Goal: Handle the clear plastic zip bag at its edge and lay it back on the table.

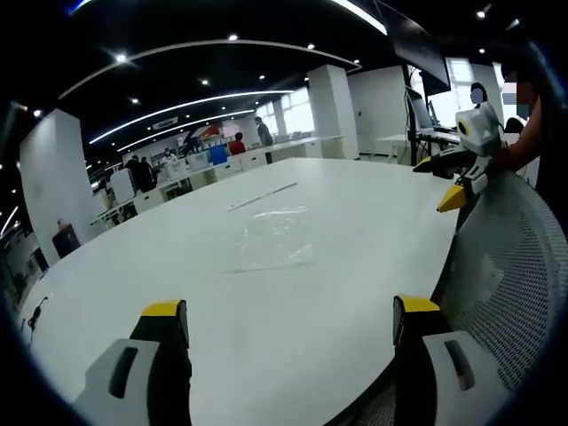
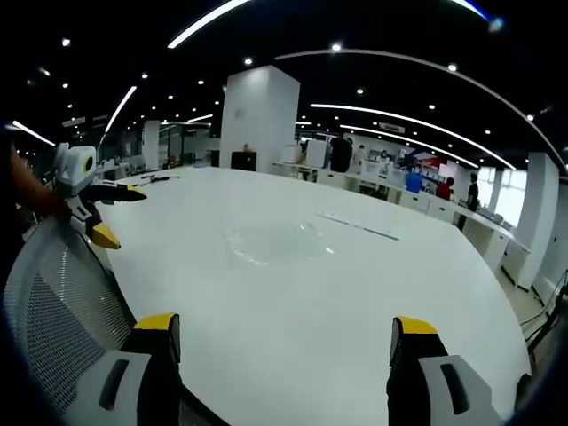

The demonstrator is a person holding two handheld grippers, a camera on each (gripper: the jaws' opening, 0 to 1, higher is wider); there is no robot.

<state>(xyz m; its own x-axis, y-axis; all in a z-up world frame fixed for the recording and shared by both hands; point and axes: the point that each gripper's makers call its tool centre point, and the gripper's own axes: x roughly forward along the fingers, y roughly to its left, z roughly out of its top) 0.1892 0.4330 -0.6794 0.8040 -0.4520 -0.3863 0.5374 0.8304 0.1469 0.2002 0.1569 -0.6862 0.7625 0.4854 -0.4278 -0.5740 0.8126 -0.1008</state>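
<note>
Worktop (image 1: 355, 266): one large white surface is seen, bare around the bag; its curved near edge is met by the chair back.
Chair (image 1: 515, 275): one grey mesh back is seen just beside the worktop's near edge.
Clear plastic zip bag (image 1: 271, 238): one is laid flat mid-worktop, well apart from both grippers and every edge; a thin strip is seen beyond it.
Left gripper (image 1: 291, 328): its two yellow-tipped jaws are spread wide, released, nothing held, above the near edge.
Right gripper (image 2: 284, 346): its two jaws are likewise parted and released over open worktop.
Background: desks, pillars and several people are seen far behind.
</note>
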